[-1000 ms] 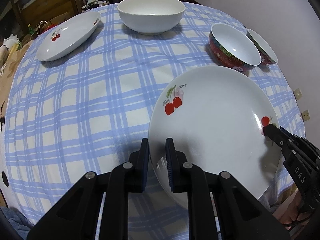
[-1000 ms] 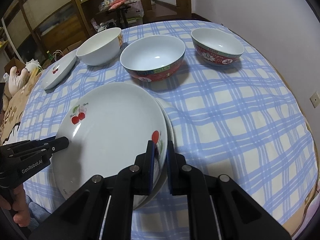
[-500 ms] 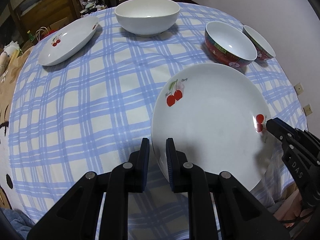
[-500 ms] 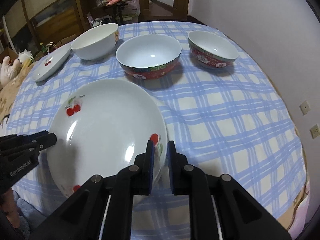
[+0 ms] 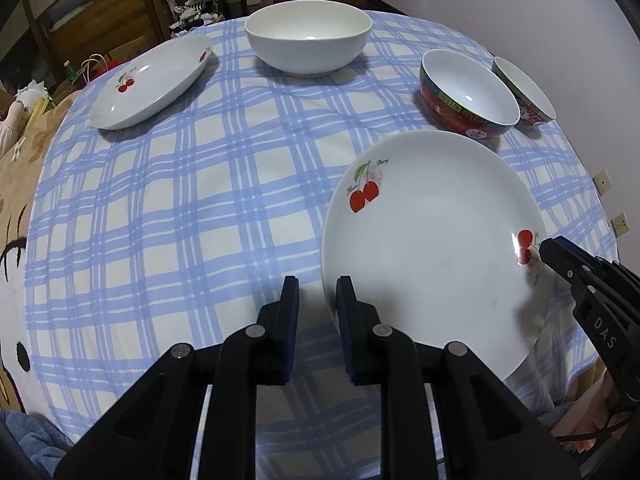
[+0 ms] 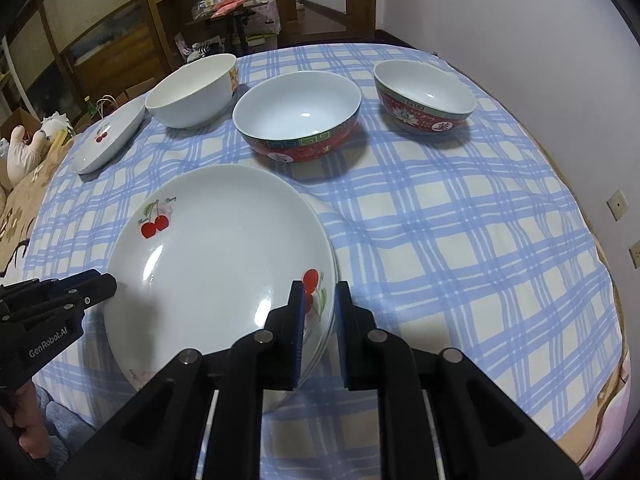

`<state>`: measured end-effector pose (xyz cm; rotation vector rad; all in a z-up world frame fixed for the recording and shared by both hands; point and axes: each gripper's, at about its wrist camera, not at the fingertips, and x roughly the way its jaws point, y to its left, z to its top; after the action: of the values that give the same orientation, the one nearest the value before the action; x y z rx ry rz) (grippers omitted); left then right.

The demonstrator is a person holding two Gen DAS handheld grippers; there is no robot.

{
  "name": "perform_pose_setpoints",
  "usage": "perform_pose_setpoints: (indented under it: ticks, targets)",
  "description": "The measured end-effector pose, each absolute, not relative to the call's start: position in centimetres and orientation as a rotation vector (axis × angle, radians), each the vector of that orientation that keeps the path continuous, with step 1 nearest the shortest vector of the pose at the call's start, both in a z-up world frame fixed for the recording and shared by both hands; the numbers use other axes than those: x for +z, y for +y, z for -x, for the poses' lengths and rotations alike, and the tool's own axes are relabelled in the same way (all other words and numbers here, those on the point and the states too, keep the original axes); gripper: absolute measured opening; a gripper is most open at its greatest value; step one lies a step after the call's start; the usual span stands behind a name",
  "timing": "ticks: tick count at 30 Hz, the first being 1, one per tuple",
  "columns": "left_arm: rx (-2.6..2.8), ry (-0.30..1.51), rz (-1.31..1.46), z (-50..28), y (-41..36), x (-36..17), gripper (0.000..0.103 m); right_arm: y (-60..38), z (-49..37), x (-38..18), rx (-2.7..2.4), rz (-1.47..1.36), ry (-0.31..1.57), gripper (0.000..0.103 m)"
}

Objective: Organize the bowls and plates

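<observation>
A white cherry plate lies stacked on another plate near the table's front edge; it also shows in the right wrist view, where a second rim peeks out beneath. My left gripper is open just left of the stack's rim, clear of it. My right gripper is open with its jaws either side of the stack's right rim. A third cherry plate lies far left. A white bowl, a large red bowl and a small red bowl stand at the back.
The round table has a blue checked cloth. A wall with sockets is on the right. A wooden cabinet and clutter stand behind the table. A soft toy sits at the left.
Both grippers opened and let go of the plate stack, which now rests on the table. The left gripper has drawn slightly left of the rim.
</observation>
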<state>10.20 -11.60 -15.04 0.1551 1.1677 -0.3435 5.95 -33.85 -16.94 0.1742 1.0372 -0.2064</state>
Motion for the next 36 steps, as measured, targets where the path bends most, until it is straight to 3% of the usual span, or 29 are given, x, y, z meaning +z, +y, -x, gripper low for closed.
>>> perform_pose_setpoints:
  ticks: [26, 36]
  targets:
    - [-0.260, 1.149, -0.187, -8.7, -8.8, -13.3, 0.020, -35.2, -4.6, -15.9, -0.191, -0.284, 0.994, 0.015]
    - [-0.278, 1.111, -0.113, -8.4, -7.0, -9.8, 0.023, -32.7, -4.4, -12.8, -0.109, -0.207, 0.891, 0.015]
